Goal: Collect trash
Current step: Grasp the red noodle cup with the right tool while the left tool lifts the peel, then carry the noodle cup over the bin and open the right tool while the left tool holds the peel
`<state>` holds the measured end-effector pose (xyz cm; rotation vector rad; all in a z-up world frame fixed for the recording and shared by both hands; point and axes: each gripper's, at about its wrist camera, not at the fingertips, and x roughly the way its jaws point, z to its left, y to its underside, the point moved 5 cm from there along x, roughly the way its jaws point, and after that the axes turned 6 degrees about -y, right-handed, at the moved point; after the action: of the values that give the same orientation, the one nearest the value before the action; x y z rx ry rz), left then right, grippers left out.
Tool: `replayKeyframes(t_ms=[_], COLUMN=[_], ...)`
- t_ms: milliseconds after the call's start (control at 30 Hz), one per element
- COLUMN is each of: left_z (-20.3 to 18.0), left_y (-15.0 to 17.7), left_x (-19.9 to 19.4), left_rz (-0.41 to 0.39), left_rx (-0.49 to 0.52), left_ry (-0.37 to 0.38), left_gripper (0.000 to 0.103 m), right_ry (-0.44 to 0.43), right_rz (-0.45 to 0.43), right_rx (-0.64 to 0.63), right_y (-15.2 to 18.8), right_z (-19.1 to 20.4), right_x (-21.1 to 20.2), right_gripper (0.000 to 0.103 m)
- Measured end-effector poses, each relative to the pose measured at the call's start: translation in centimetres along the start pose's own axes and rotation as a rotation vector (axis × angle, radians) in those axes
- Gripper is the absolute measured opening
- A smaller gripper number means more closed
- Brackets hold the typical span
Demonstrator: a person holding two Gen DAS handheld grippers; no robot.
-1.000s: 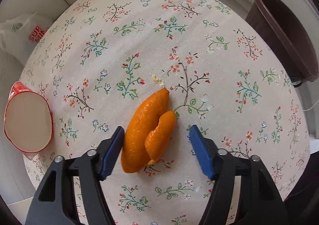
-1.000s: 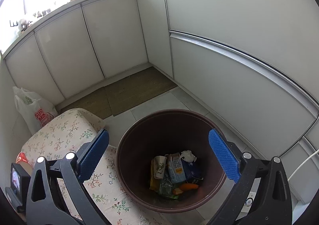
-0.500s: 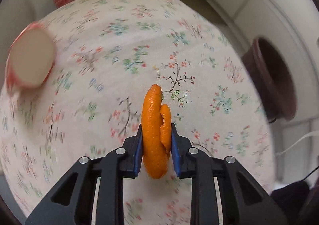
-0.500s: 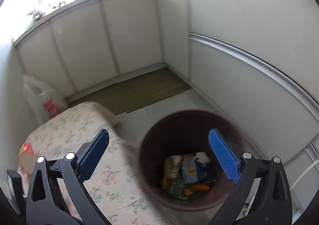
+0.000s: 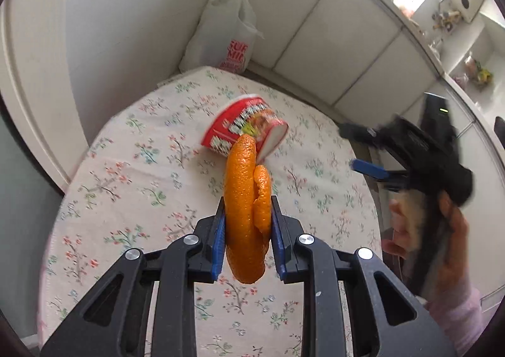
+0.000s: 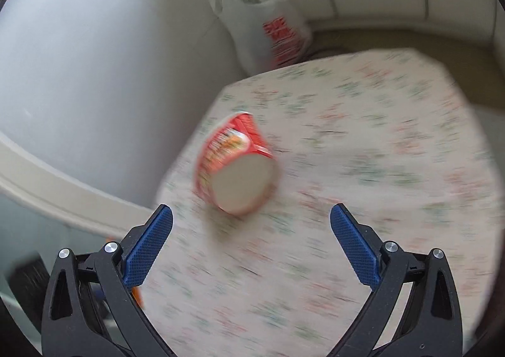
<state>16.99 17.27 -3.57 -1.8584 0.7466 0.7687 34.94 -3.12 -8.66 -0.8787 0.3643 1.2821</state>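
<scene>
Orange and dimpled, the orange peel point(image 5: 246, 208) was pinched between the blue pads of the left gripper point(image 5: 247, 238), its jaws nearly closed on the folded rind and holding it clear above the floral-clothed bench point(image 5: 132, 186). Such peel looked light, soft and springy, likely a little slick on its waxy outer face; the hold across its thick middle seemed sound, though a loose curl could slip. Beyond it, the instant-noodle cup point(image 6: 235, 167) lay on its side on the bench, red-printed, its pale round end turned toward the right gripper point(image 6: 251, 245), whose jaws stood wide apart and empty, near the cup but not touching it. That cup was probably thin-walled, nearly weightless and easily crushed, so a gentle squeeze across its body would suit it best. Its printing was too blurred to read. A white plastic bag point(image 5: 224, 28) beside the bench showed red letters, "SUP" above "MIC", partly cut off.
</scene>
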Motion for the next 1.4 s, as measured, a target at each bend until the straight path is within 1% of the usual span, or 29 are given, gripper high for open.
replayKeyframes(t_ms=[33,67,100,200,267,333,433,533,600,633,700,733,867,1000,1200,1400], left_z=[0.5,0.9,0.7,1.1,1.3,1.8,2.9,3.9,4.3,4.5,4.7,4.8,5.2,5.4,4.8,3.0], left_y=[-0.3,-0.8,-1.1,-1.4,-1.6,-1.7,-1.9,-1.9,-1.8,-1.9,-1.9,-1.9,-1.8,-1.7,-1.7,-1.5], left_x=[-0.7,-1.2,-1.0,-1.1,-0.7,-0.4,0.0,0.2,0.0,-0.1,-0.5,-0.6,-1.2,-2.0,-2.3,-2.2], left_rz=[-0.005,-0.006,-0.002,0.011,0.006,0.009,0.033,0.049,0.044,0.038,0.028,0.026,0.009,-0.008,-0.012,-0.014], left_rx=[-0.011,-0.03,-0.046,-0.081,-0.089,-0.101,-0.146,-0.186,-0.201,-0.204,-0.208,-0.211,-0.22,-0.231,-0.227,-0.204], left_ry=[0.011,0.039,0.063,0.119,0.122,0.123,0.14,0.142,0.142,0.139,0.133,0.133,0.123,0.112,0.12,0.13], left_gripper=[0.025,0.025,0.025,0.025,0.025,0.025,0.025,0.025,0.025,0.025,0.025,0.025,0.025,0.025,0.025,0.025], right_ry=[-0.019,-0.03,-0.035,-0.04,-0.089,-0.148,-0.182,-0.193,-0.194,-0.158,-0.109,-0.112,-0.078,-0.063,-0.041,-0.02], right_rz=[0.002,0.01,0.017,-0.001,-0.026,0.014,0.111,0.138,0.152,0.144,0.121,0.126,0.112,0.081,0.016,-0.033], right_rx=[0.028,0.051,0.064,0.055,0.032,0.008,-0.02,-0.047,-0.059,-0.075,-0.091,-0.087,-0.096,-0.117,-0.132,-0.127], right_y=[-0.6,-1.0,-1.2,-2.1,-2.6,-2.6,-2.0,-1.4,-0.9,-0.6,-0.1,0.2,0.9,1.2,1.2,1.6], right_z=[0.0,-0.3,-0.7,-1.2,-1.0,-0.5,0.6,2.1,3.2,3.3,3.7,3.8,4.6,5.2,5.9,5.4], right_x=[1.4,3.2,4.8,8.0,9.5,11.0,13.2,14.4,15.0,15.0,15.4,15.6,15.2,13.4,9.4,5.0], right_gripper=[0.096,0.096,0.096,0.096,0.096,0.097,0.097,0.097,0.096,0.094,0.083,0.082,0.082,0.082,0.082,0.082])
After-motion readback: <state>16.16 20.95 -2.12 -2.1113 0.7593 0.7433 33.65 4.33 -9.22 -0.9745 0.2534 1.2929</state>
